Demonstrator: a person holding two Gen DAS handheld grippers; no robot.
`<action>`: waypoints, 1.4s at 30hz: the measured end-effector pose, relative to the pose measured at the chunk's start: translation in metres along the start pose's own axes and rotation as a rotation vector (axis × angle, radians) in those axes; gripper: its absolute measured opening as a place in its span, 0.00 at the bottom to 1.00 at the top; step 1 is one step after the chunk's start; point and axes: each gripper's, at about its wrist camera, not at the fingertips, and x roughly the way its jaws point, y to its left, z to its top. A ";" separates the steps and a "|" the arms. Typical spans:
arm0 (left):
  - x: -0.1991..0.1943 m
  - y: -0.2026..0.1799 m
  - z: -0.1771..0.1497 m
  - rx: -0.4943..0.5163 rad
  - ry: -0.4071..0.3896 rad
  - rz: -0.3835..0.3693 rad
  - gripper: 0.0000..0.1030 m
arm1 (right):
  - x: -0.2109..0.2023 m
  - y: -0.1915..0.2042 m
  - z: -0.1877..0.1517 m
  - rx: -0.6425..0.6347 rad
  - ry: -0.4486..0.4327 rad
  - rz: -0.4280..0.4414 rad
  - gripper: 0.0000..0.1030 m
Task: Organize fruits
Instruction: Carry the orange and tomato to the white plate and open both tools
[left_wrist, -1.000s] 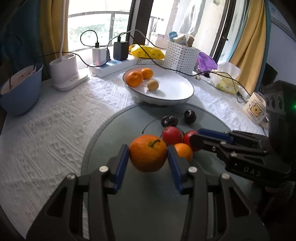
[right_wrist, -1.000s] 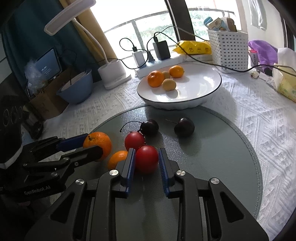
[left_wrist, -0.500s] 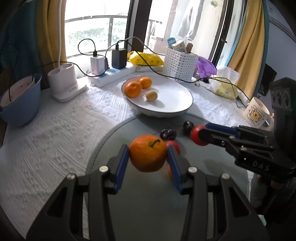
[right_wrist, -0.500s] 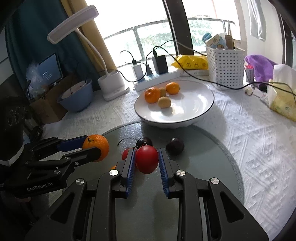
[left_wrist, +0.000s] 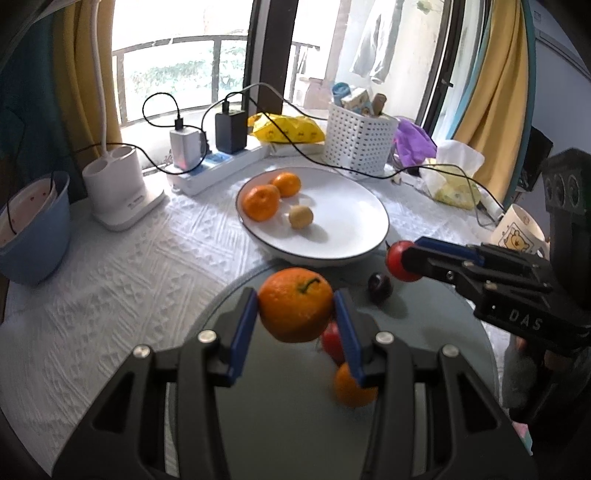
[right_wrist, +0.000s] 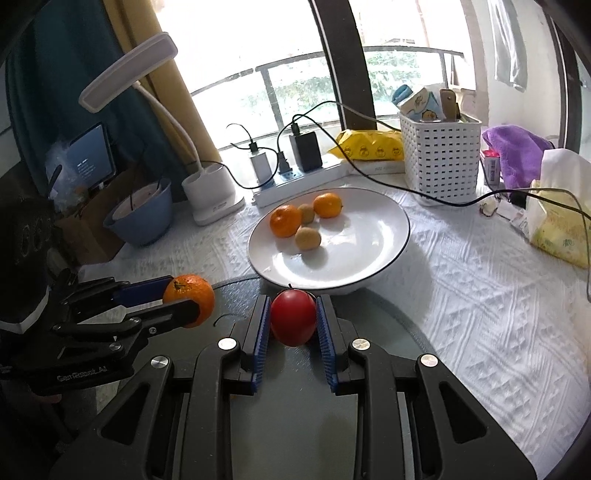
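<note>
My left gripper (left_wrist: 295, 314) is shut on a large orange (left_wrist: 295, 309) and holds it above the round grey mat (left_wrist: 280, 417). My right gripper (right_wrist: 291, 317) is shut on a red fruit (right_wrist: 293, 317), lifted just in front of the white plate (right_wrist: 369, 236). The plate carries two oranges (right_wrist: 285, 220) and two small brownish fruits (right_wrist: 307, 238). A dark cherry (left_wrist: 379, 288), a red fruit (left_wrist: 330, 341) and a small orange (left_wrist: 351, 387) lie on the mat under the left gripper. In the left wrist view the right gripper (left_wrist: 400, 254) comes in from the right with its red fruit.
Behind the plate stand a power strip with chargers (left_wrist: 207, 162), a white lamp base (left_wrist: 118, 184), a white perforated basket (left_wrist: 358, 142) and a yellow packet (left_wrist: 284, 129). A black cable (right_wrist: 424, 192) runs past the plate's far rim. A blue bowl (left_wrist: 33, 229) is at the left, a mug (left_wrist: 517, 232) at the right.
Both grippers have risen from the mat and moved toward the white plate, each carrying its fruit. The fruits left on the mat now lie lower and nearer in both views.
</note>
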 end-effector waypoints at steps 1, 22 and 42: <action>0.001 0.000 0.002 0.002 0.000 0.001 0.43 | 0.001 -0.001 0.001 0.001 -0.002 -0.002 0.27; 0.042 0.001 0.033 0.013 0.000 0.000 0.43 | 0.035 -0.027 0.026 -0.010 -0.010 -0.073 0.27; 0.055 0.002 0.051 0.014 0.004 0.001 0.45 | 0.033 -0.043 0.030 0.055 -0.026 -0.123 0.28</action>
